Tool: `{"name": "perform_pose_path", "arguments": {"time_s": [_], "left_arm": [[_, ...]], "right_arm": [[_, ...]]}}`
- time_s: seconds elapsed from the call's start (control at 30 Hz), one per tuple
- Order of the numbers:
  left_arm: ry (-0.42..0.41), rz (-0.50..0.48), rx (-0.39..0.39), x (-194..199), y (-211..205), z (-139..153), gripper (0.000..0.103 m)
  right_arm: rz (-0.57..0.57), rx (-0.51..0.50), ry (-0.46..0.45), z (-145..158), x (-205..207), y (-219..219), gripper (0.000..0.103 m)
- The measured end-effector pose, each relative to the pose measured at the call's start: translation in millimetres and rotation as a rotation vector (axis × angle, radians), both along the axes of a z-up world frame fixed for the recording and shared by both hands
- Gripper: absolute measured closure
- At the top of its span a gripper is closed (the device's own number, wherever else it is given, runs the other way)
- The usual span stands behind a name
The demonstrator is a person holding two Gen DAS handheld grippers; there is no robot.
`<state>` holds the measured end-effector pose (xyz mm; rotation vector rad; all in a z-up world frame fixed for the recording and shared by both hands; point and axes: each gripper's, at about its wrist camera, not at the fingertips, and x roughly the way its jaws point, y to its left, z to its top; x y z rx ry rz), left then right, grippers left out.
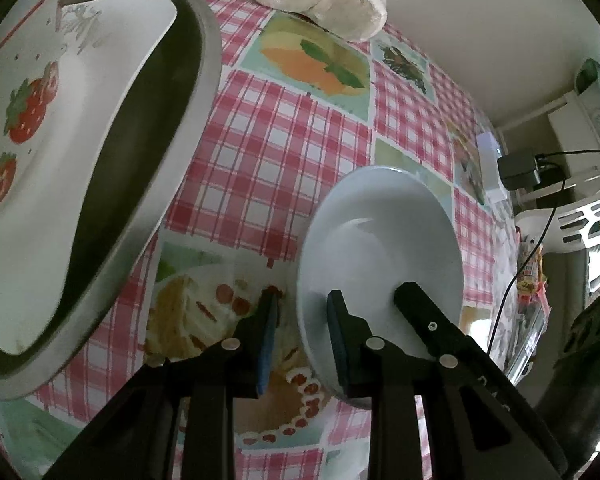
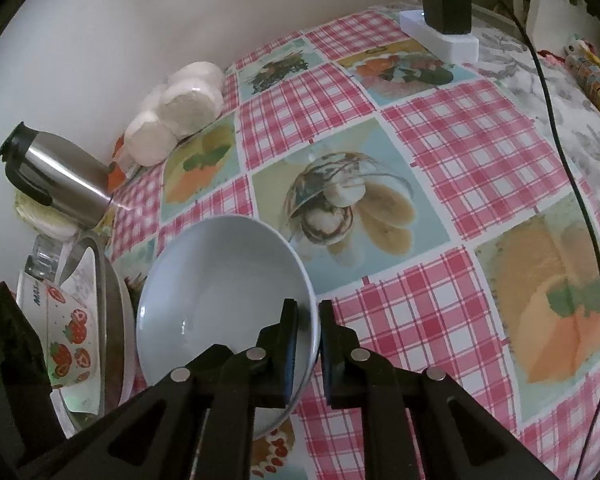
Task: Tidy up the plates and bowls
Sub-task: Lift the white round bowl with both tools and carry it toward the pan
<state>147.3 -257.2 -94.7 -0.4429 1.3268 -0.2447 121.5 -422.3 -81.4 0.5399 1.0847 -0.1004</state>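
A pale blue-white bowl (image 2: pixel 220 300) is held tilted above the checked tablecloth (image 2: pixel 440 160). My right gripper (image 2: pixel 308 320) is shut on its near rim, one finger inside and one outside. The bowl also shows in the left wrist view (image 1: pixel 376 248), with the right gripper's finger against it. My left gripper (image 1: pixel 302 312) is open and empty, its right finger close beside the bowl's outer wall. A white strawberry-pattern square dish (image 1: pixel 40 128) lies in a round steel tray (image 1: pixel 172 128) to the left, also seen in the right wrist view (image 2: pixel 68 340).
Wrapped white buns (image 2: pixel 180 112) lie by the back wall. A steel thermos (image 2: pixel 52 176) stands behind the tray. A white power strip with a black adapter (image 2: pixel 444 24) and its cable cross the far right. A white plastic basket (image 1: pixel 588 220) is off the table's end.
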Motion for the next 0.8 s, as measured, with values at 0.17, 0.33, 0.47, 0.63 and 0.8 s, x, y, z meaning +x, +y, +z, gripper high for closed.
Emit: {"name": "perform_pose_path", "arguments": {"time_s": [0.17, 0.33, 0.47, 0.63, 0.8], "left_arm": [[-0.007, -0.021, -0.001, 1.3, -1.8, 0.4, 0.081], [-0.005, -0.037, -0.010, 2.4, -4.9, 1.0, 0.084], [0.001, -0.041, -0.019, 2.5, -4.6, 2.0, 0.083], [-0.022, -0.054, -0.025, 2.1, -4.3, 10.3, 0.083], [-0.058, -0.061, -0.045, 0.5, -4.2, 27.9, 0.083]], "right_arm": [[0.006, -0.007, 0.003, 0.5, -0.2, 2.2, 0.091], [0.007, 0.032, 0.014, -1.3, -2.1, -0.4, 0.091], [0.014, 0.020, 0.022, 1.1, -3.7, 0.1, 0.090], [0.017, 0.013, 0.009, 8.1, -7.4, -0.2, 0.090], [0.013, 0.000, -0.023, 25.5, -10.2, 0.0, 0.090]]}}
